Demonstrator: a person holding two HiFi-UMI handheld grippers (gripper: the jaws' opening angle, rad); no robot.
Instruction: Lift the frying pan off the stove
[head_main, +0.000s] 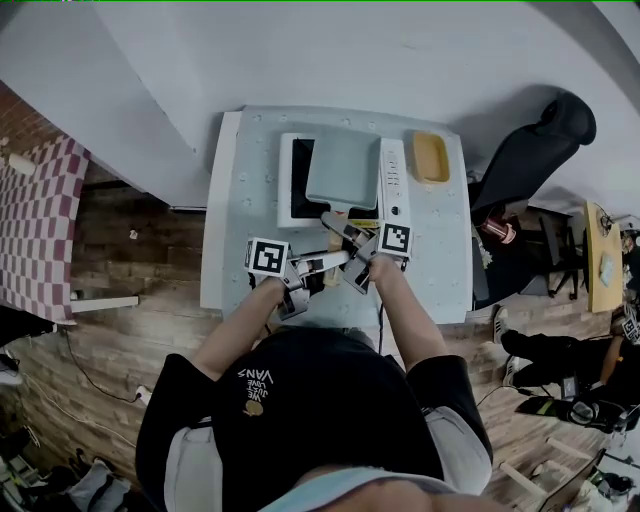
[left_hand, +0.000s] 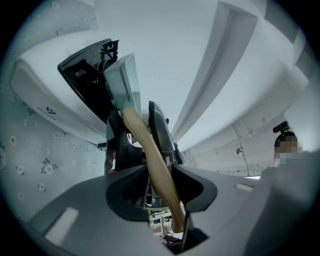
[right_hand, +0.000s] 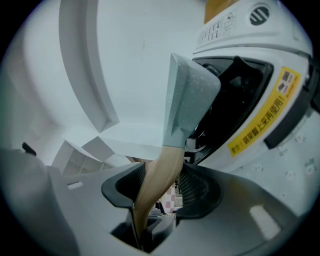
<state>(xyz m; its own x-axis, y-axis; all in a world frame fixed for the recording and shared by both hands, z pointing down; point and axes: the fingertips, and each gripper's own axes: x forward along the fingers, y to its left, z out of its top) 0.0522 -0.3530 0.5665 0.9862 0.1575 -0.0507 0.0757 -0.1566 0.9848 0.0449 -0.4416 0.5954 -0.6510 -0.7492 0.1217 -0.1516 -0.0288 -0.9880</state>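
Note:
A square pale grey frying pan (head_main: 343, 170) sits on the black top of a white portable stove (head_main: 393, 176). Its wooden handle (head_main: 338, 226) points toward me. Both grippers meet at that handle. The left gripper (head_main: 332, 263) comes in from the left, and in the left gripper view its jaws (left_hand: 159, 172) press on the handle (left_hand: 149, 152) below the pan (left_hand: 122, 82). The right gripper (head_main: 350, 243) comes from the right. In the right gripper view its jaws (right_hand: 162, 185) close round the handle (right_hand: 161, 172), with the pan (right_hand: 187, 97) and the stove (right_hand: 260, 60) beyond.
The stove stands on a small table with a pale flowered cloth (head_main: 240, 200). A yellow dish (head_main: 430, 157) lies at the table's back right corner. A black office chair (head_main: 530, 150) stands to the right, a checked mat (head_main: 40, 230) on the wooden floor to the left.

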